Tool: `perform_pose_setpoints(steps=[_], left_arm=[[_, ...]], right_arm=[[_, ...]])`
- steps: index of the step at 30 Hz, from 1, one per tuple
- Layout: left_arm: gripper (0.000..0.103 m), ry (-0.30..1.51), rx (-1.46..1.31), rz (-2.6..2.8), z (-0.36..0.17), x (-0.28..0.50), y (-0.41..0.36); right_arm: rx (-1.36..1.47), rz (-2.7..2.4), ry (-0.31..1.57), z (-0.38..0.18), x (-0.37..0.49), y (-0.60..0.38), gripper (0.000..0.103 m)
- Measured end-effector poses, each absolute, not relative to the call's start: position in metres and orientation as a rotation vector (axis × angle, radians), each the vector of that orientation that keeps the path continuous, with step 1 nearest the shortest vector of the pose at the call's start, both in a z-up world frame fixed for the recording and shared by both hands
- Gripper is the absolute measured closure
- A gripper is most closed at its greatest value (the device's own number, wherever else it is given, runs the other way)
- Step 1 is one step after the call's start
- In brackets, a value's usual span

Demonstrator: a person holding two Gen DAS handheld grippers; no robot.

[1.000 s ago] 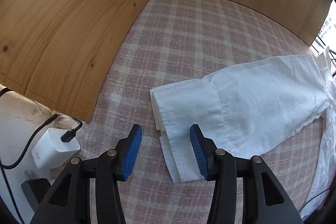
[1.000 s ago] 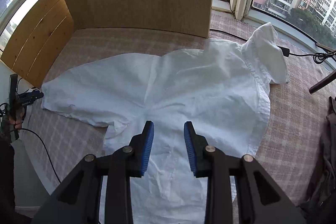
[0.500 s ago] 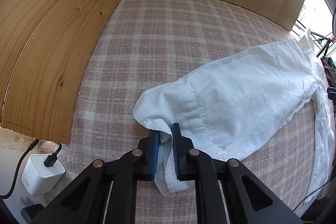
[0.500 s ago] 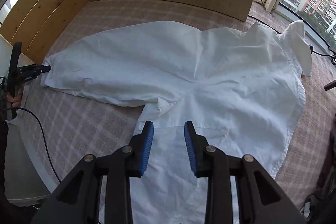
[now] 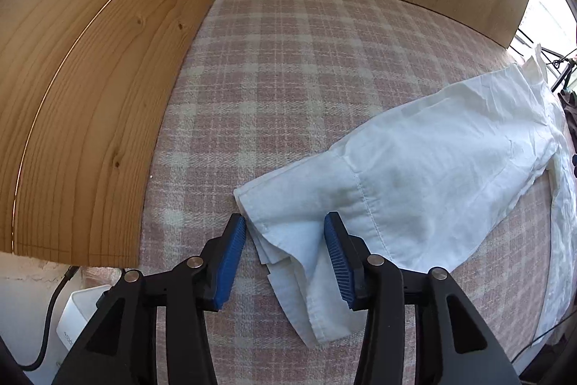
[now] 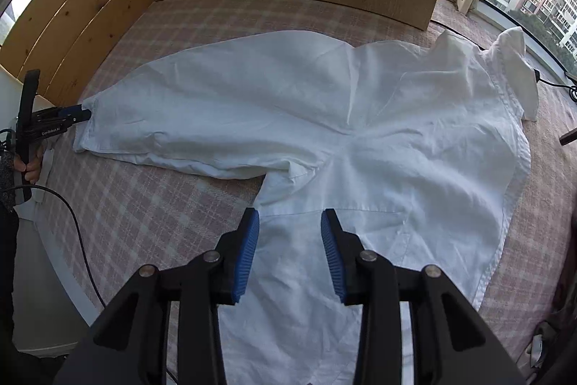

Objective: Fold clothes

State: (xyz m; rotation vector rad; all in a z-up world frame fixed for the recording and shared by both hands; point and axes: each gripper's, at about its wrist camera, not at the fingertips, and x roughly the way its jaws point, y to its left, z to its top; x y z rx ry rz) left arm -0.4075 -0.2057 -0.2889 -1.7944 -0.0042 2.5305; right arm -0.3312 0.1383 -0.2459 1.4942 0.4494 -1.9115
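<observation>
- The white shirt (image 6: 378, 139) lies spread flat on the plaid cover (image 5: 288, 67), body across the middle and lower part of the right wrist view, collar (image 6: 515, 60) at about 2 o'clock, one sleeve (image 6: 202, 121) running out toward 9 o'clock.
- The sleeve's cuff (image 5: 299, 233) lies rumpled on the cover, a loose flap trailing toward 6 o'clock in the left wrist view.
- The left gripper (image 5: 285, 258) straddles that cuff; its jaws are opening, the cloth between them but the blue pads not pressing on it.
- The right gripper (image 6: 288, 251) hovers over the shirt's side near the armpit; its jaws are opening to a middling gap and grip nothing.
- Judged step: the laying-out is about finished and the first fold, sleeve over body, has not begun.
- Next move likely calls for a firm pinch on the whole cuff, flap included, then carrying it toward 3 o'clock across the body while the right gripper steadies the side seam.
- Wooden panels (image 5: 90, 89) wall the cover at 9 to 12 o'clock; a white charger (image 5: 83, 316) sits at 7 o'clock.
</observation>
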Motion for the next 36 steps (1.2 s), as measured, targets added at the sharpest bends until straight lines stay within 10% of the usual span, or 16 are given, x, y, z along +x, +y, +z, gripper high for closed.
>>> perform_pose_setpoints(steps=[8,17,22,36], left_arm=[[0.096,-0.014,-1.771,2.478,-0.295,-0.442,-0.210],[0.098,-0.253,-1.491,2.563,-0.199,-0.438,-0.218],[0.098,-0.317,-1.304,2.569,-0.149,-0.418,-0.229],[0.097,-0.064,-0.995,2.458,-0.027,-0.331,-0.091]], right_arm=[[1.515,-1.912,0.460,-0.252,-0.331,0.140,0.067],[1.589,-1.953,0.271,-0.245,-0.371,0.163,0.067],[1.665,-1.913,0.223,-0.265,-0.407,0.142,0.091],[1.733,-1.825,0.121,-0.266,-0.410,0.157,0.093]])
